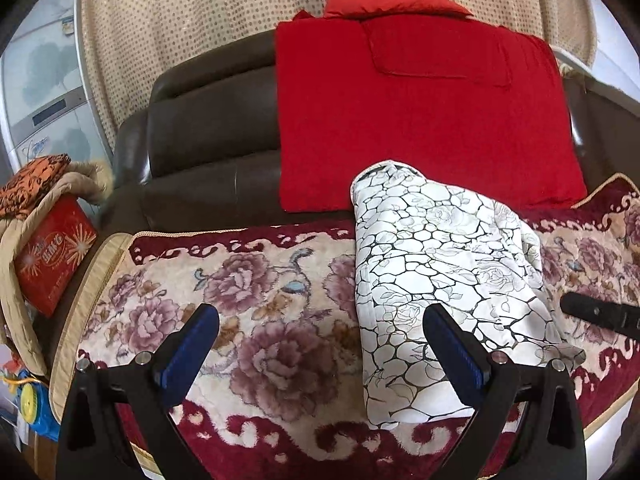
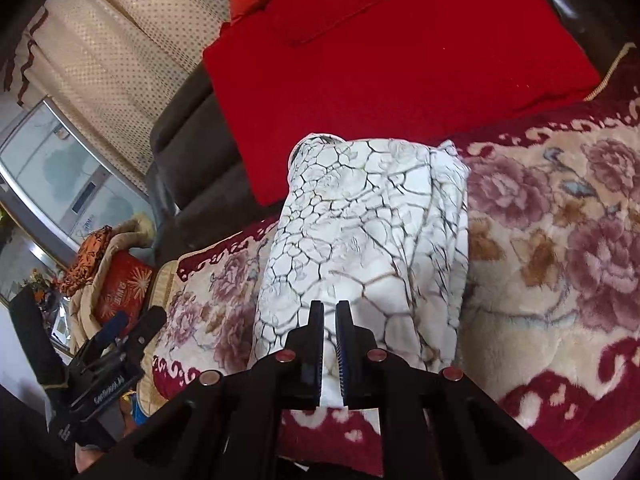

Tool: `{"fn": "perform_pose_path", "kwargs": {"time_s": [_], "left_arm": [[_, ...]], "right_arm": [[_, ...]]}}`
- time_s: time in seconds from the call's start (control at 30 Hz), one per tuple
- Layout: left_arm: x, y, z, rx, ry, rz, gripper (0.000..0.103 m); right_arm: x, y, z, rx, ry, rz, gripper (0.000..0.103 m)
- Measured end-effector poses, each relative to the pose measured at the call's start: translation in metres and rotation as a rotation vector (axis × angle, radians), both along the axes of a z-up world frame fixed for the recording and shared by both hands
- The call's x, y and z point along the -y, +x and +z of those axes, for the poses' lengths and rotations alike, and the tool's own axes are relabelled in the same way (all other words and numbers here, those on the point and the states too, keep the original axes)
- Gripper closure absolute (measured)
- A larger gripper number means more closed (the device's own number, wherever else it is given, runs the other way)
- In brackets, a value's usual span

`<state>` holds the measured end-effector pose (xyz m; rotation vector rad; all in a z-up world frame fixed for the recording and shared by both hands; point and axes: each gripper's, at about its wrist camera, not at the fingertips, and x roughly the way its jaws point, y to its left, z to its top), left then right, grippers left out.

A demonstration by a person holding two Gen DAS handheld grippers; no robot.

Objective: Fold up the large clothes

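Sofa with floral blanket [image 1: 248,280], folding underway.
My right tool [image 2: 329,320] pinches the white garment's [image 1: 432,264] near edge for folding; left tool [image 1: 320,320] hangs wide open, empty.

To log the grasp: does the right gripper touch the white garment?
Touching. The right wrist view shows the right gripper nearly closed, with the white garment pinched between its fingers.

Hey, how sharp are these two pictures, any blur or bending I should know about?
Left wrist view: mostly sharp, the white patterned cloth crisp, though the fisheye bows the sofa and darkens the corners. Right wrist view: the same bending, and the cloth looks smeared just ahead of the right gripper.
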<state>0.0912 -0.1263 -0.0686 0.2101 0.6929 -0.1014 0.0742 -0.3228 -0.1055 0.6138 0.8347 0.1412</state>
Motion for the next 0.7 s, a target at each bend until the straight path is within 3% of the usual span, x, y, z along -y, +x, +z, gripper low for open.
{"fn": "perform_pose_path", "kwargs": {"time_s": [0.37, 0.4, 0.47, 0.5, 0.6, 0.7], "left_arm": [[0.033, 0.044, -0.033, -0.075, 0.085, -0.026, 0.002], [0.036, 0.048, -0.037, -0.085, 0.092, -0.027, 0.002], [0.041, 0.055, -0.046, -0.106, 0.098, -0.032, 0.002], [0.045, 0.057, -0.051, -0.115, 0.104, -0.035, 0.002], [0.052, 0.065, -0.066, -0.145, 0.129, -0.044, 0.002], [0.056, 0.070, -0.079, -0.178, 0.142, -0.051, 0.002]], "right_arm": [[0.010, 0.048, -0.026, -0.076, -0.004, -0.021, 0.094], [0.013, 0.052, -0.033, -0.098, -0.003, -0.024, 0.089], [0.017, 0.056, -0.046, -0.123, 0.012, -0.029, 0.060], [0.020, 0.057, -0.053, -0.131, 0.024, -0.034, 0.029], [0.023, 0.058, -0.070, -0.140, 0.040, -0.034, 0.026], [0.024, 0.057, -0.076, -0.127, 0.033, -0.019, 0.030]]}}
